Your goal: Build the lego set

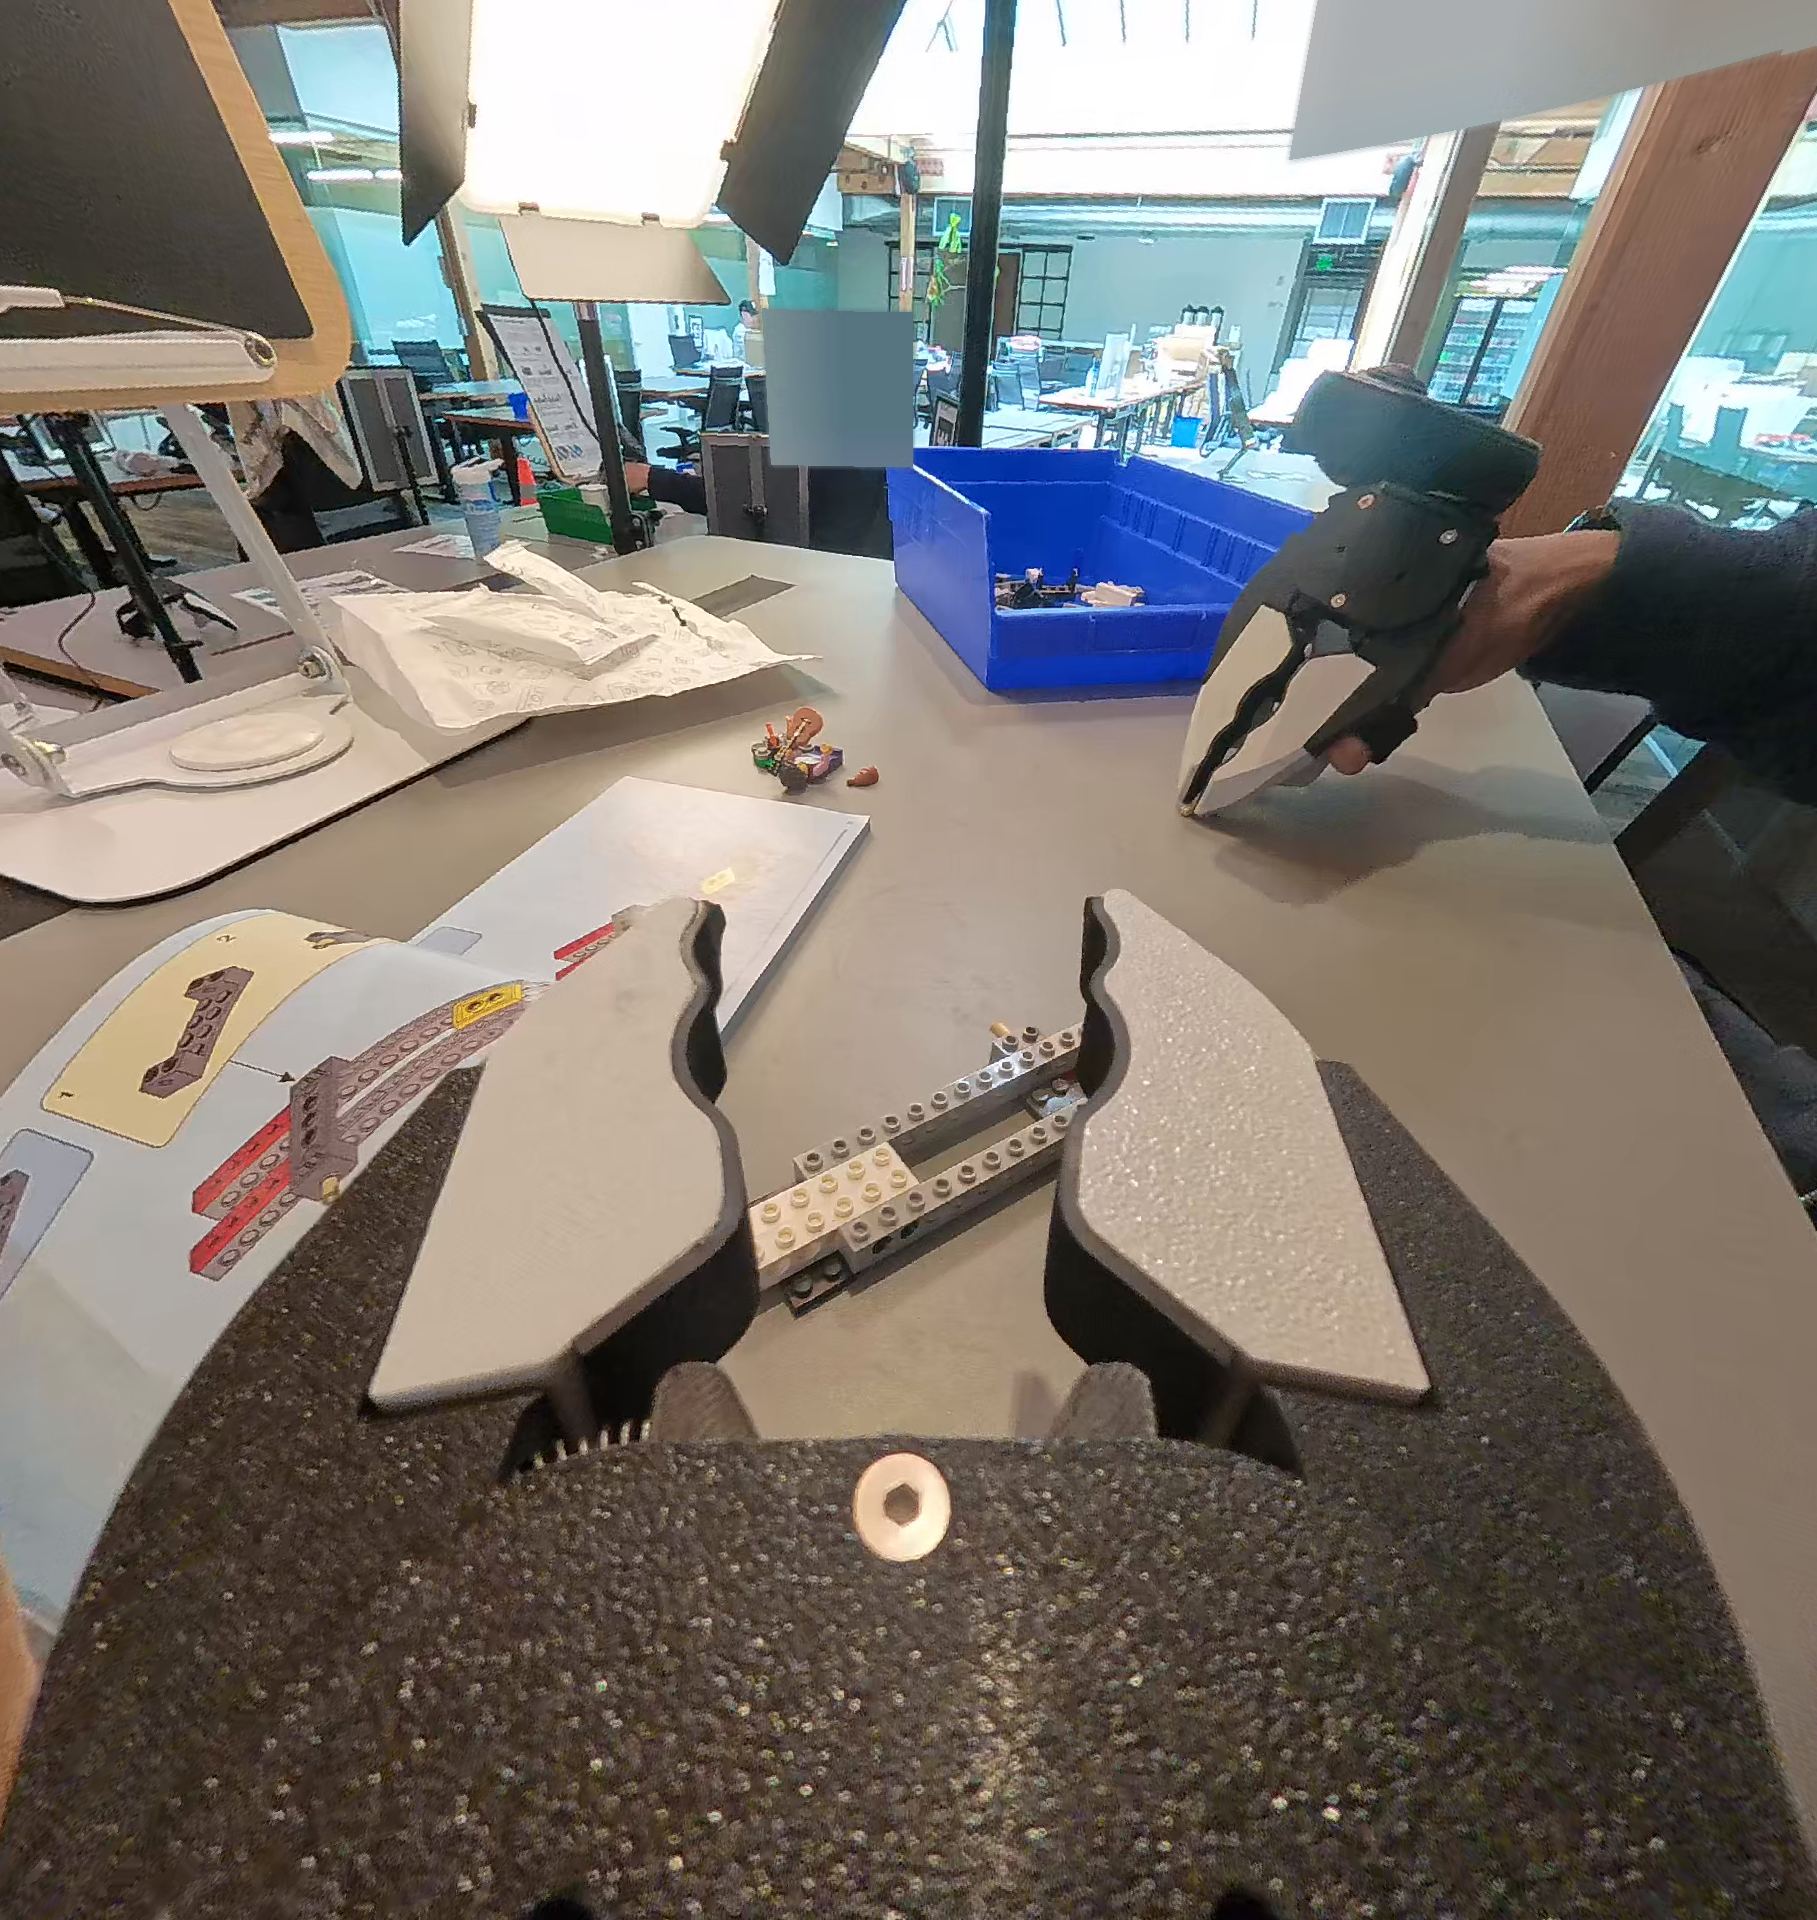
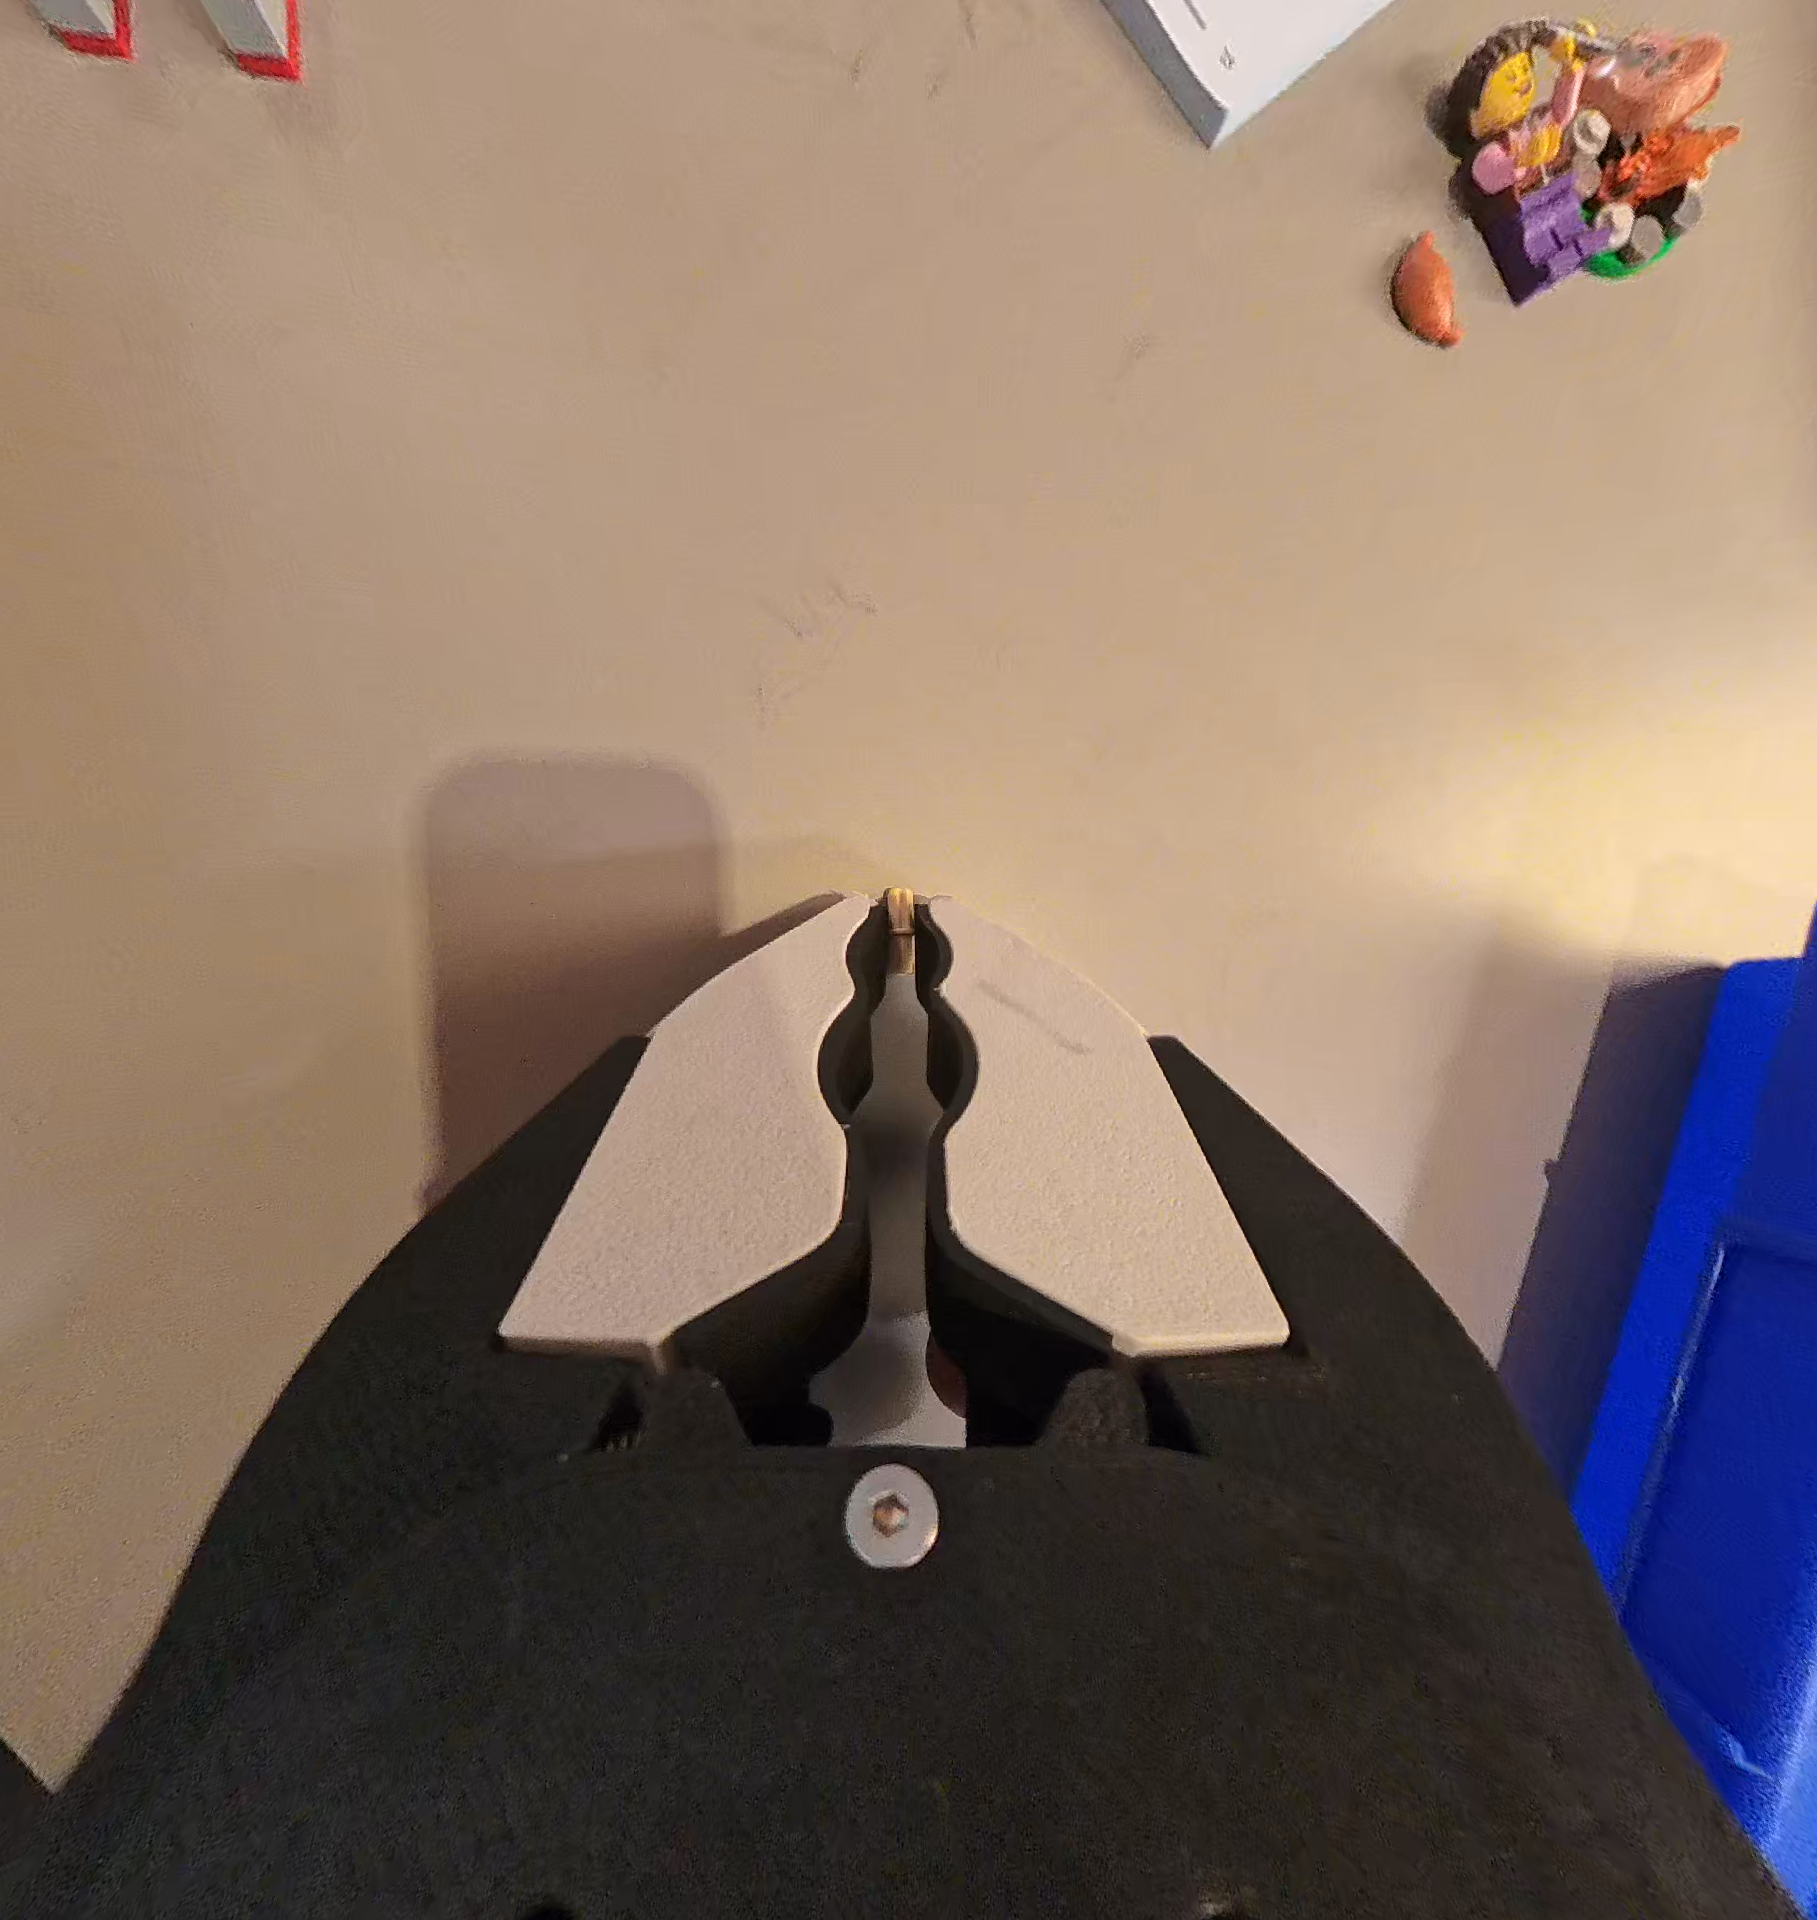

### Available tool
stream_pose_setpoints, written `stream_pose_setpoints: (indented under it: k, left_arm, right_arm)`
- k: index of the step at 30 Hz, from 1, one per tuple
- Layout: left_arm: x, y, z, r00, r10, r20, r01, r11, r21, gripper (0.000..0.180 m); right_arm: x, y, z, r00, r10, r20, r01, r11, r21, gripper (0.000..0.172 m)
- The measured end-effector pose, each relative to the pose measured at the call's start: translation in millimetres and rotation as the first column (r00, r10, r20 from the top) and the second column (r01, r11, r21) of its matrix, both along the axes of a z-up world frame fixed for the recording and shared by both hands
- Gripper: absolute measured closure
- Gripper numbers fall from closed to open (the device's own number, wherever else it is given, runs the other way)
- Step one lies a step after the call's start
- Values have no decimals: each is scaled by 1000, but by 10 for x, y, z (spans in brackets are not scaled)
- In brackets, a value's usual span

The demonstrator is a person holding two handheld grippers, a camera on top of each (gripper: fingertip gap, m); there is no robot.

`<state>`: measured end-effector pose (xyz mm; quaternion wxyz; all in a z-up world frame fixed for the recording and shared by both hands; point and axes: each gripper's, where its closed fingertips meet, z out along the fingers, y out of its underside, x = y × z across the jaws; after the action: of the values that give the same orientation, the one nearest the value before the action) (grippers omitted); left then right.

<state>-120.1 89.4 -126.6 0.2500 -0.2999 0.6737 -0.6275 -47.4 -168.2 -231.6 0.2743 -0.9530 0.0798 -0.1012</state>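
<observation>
A long grey lego frame (image 1: 935,1153) with a white plate (image 1: 842,1195) on its near end lies on the grey table (image 1: 1299,1039). A tan pin (image 1: 999,1029) sticks out at its far end. My left gripper (image 1: 904,914) is open and wide over the frame, which lies slantwise between the fingers. The right finger (image 1: 1195,1091) covers the frame's far end. My right gripper (image 2: 897,904) is shut on a small tan pin (image 2: 897,930), tips down at the table. It also shows in the left wrist view (image 1: 1195,800), far right, with the pin (image 1: 1188,807) at its tip.
An open instruction booklet (image 1: 260,1039) lies at the left. A blue bin (image 1: 1091,561) with loose parts stands at the back, and shows at the right in the right wrist view (image 2: 1735,1351). A small minifigure build (image 1: 795,753) and a brown piece (image 1: 862,775) lie mid-table. A crumpled white paper bag (image 1: 540,644) lies beyond. About 30 cm separates my left fingertips from my right.
</observation>
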Motion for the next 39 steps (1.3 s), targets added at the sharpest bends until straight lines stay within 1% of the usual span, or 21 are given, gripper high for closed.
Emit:
stream_pose_setpoints:
  k: [2,5,6,8,10,11,14,16,20,23,25,28,31,36,39]
  left_arm:
    - [-34,-55,24,1000,-18,6,18,1000,-19,116]
    - [-66,-151,23,999,-32,28,31,999,12,119]
    - [-64,-170,12,999,-25,43,24,999,43,121]
    - [-47,-186,-24,996,0,89,-11,992,124,126]
    - [-26,-195,-79,987,26,157,-64,969,237,133]
    - [-19,-209,-114,980,32,196,-92,948,304,135]
    - [-23,-291,-217,957,6,291,-149,868,474,143]
    - [-6,-299,-205,936,16,353,-209,830,517,144]
    - [8,-247,-136,898,33,440,-291,793,536,154]
    - [28,-222,-95,873,45,486,-342,767,543,156]
    - [36,-224,-42,849,55,525,-380,754,536,156]
    - [54,-243,-33,841,61,538,-397,744,537,160]
    - [70,-219,-38,834,71,547,-420,724,547,164]
    - [36,-193,-17,846,75,527,-399,746,533,165]
    - [22,-158,-19,861,82,502,-376,768,519,165]
  right_arm:
    - [-80,237,60,1000,5,-22,-3,997,83,167]
    - [-177,844,275,998,-1,-61,19,955,297,167]
    - [-198,1069,348,995,-13,-100,49,929,366,167]
    - [-268,1513,483,972,-14,-234,127,869,478,167]
    - [-396,1894,600,917,31,-398,203,821,534,167]
    - [-467,2047,666,880,67,-470,234,800,553,167]
    - [-632,2332,830,756,164,-634,313,760,569,167]
    - [-676,2403,892,700,196,-687,347,747,567,167]
    - [-712,2416,977,596,230,-769,425,722,545,167]
    - [-740,2412,1000,557,236,-796,454,716,530,167]
    - [-738,2420,1008,553,231,-801,471,706,529,167]
    - [-736,2436,1021,547,232,-804,486,693,532,167]
    - [-731,2449,1016,563,224,-796,489,686,539,167]
    - [-768,2475,1055,605,252,-755,458,666,589,166]
    - [-802,2482,1119,626,288,-725,438,639,632,154]
